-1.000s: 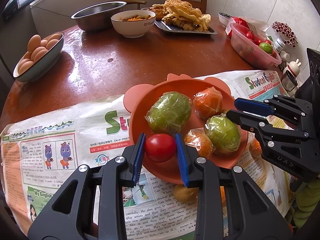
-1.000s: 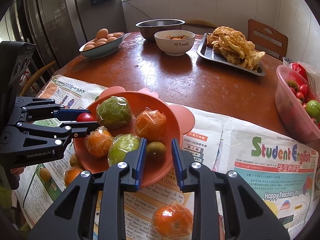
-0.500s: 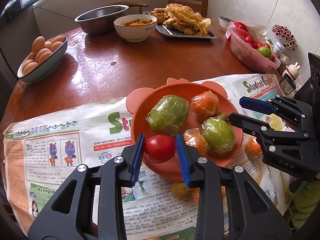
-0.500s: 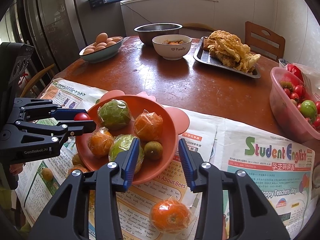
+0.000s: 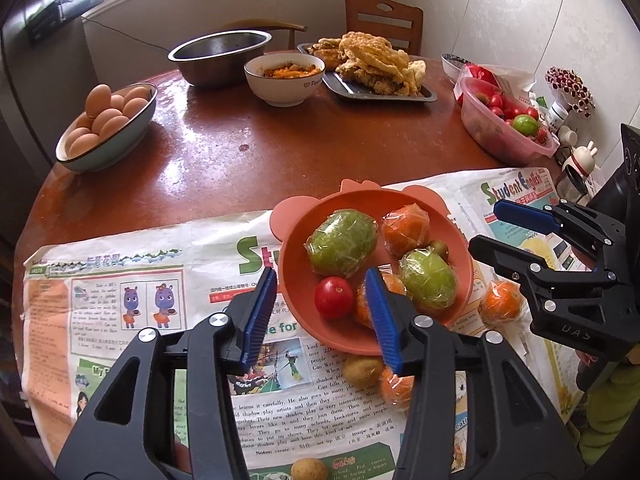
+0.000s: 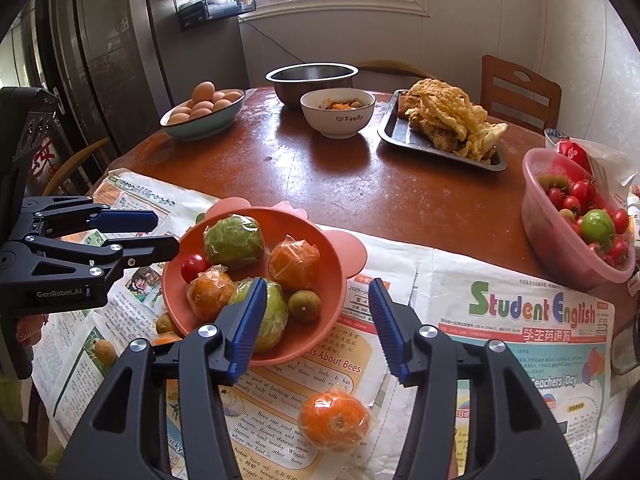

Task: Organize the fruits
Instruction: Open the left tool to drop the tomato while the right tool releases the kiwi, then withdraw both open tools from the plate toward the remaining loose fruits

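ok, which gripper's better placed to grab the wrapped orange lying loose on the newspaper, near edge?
Right. The wrapped orange lies just below the open right gripper; the left gripper hangs over the orange bowl by the tomato.

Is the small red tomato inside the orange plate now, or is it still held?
Inside. The red tomato lies in the orange plate, and the left gripper, jaws just opened, does not touch it.

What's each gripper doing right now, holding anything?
Left gripper: open, jaws just opened, tomato released in bowl.
Right gripper: open, just opened, holding nothing.
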A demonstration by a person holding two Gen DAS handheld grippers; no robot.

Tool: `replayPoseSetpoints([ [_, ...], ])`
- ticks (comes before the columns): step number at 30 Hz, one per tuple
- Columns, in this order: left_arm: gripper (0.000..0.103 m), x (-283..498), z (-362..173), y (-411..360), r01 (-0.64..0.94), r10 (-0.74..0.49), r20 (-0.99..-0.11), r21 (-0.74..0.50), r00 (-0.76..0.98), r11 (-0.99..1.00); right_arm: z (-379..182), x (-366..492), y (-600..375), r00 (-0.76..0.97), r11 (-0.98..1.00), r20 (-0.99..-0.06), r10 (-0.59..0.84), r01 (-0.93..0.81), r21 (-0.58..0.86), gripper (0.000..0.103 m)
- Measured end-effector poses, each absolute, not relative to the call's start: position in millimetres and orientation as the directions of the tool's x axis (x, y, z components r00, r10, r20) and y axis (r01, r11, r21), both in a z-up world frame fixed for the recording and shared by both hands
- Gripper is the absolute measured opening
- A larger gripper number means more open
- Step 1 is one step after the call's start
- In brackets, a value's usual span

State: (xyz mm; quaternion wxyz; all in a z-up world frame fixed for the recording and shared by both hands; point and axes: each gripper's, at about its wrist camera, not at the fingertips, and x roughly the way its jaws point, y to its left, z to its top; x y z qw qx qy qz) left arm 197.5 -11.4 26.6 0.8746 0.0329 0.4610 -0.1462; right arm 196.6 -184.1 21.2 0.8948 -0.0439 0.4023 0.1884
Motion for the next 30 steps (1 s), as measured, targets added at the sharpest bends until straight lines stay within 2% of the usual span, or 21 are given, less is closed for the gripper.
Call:
replayPoseSetpoints([
  [5,0.046,187.9,37.3,-6.6,0.275,-0.224,-0.801,-0.078,0.554,0.958,28.6,189.0,-186.8,0.621,0.926,-0.722,0.305,-0.370,0.073,0.059],
  [7,0.049,183.8,41.7,-4.5,0.268,-0.220,-0.795,-0.075,0.565,0.960,32.3,185.5,-187.5,0.630,0.928,-0.715,0.304,-0.367,0.072,0.068],
  [13,0.059,171.2,52.3,2.5,0.255,-0.210,-0.779,-0.066,0.591,0.965,43.3,176.6,-189.8,0.653,0.932,-0.695,0.300,-0.357,0.067,0.081],
  [15,0.066,166.7,54.7,6.0,0.246,-0.204,-0.775,-0.065,0.598,0.967,46.6,173.6,-191.1,0.659,0.934,-0.690,0.299,-0.352,0.068,0.083],
  [20,0.072,156.2,57.9,15.5,0.225,-0.188,-0.772,-0.059,0.607,0.972,52.5,166.1,-193.6,0.670,0.934,-0.678,0.303,-0.350,0.071,0.085],
  [30,0.091,137.8,53.9,27.6,0.203,-0.170,-0.781,-0.056,0.601,0.978,56.3,147.3,-184.7,0.667,0.927,-0.674,0.317,-0.368,0.072,0.091],
])
